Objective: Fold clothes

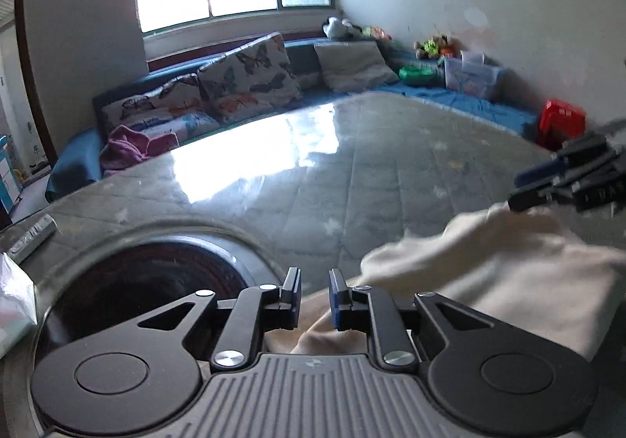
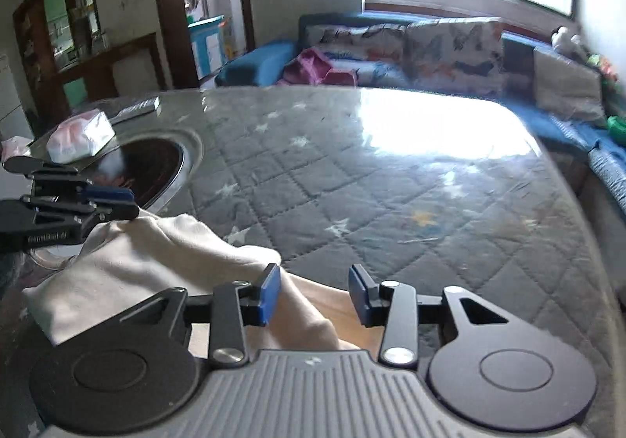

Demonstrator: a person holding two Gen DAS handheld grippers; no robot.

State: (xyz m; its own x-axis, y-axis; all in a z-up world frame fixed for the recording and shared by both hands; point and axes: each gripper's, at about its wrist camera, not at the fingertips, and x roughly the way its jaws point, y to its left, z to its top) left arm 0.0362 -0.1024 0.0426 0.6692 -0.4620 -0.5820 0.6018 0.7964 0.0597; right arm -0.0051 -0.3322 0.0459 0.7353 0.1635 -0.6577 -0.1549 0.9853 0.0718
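Note:
A cream garment (image 1: 489, 273) lies bunched on the near edge of the glass-topped table (image 1: 352, 172); it also shows in the right wrist view (image 2: 156, 262). My left gripper (image 1: 315, 295) is open with a narrow gap, over the garment's near left edge, nothing between the pads. My right gripper (image 2: 315, 295) is open wide over the garment's near right end. In the left wrist view the right gripper (image 1: 524, 187) hovers just above the cloth's far right corner. In the right wrist view the left gripper (image 2: 125, 203) sits at the cloth's left corner.
A round dark inset (image 1: 156, 281) sits in the table at the left. A remote (image 2: 137, 109) and a tissue pack (image 2: 80, 138) lie beyond it. A blue sofa with butterfly cushions (image 1: 242, 78) runs behind the table, with a red stool (image 1: 561, 123) at right.

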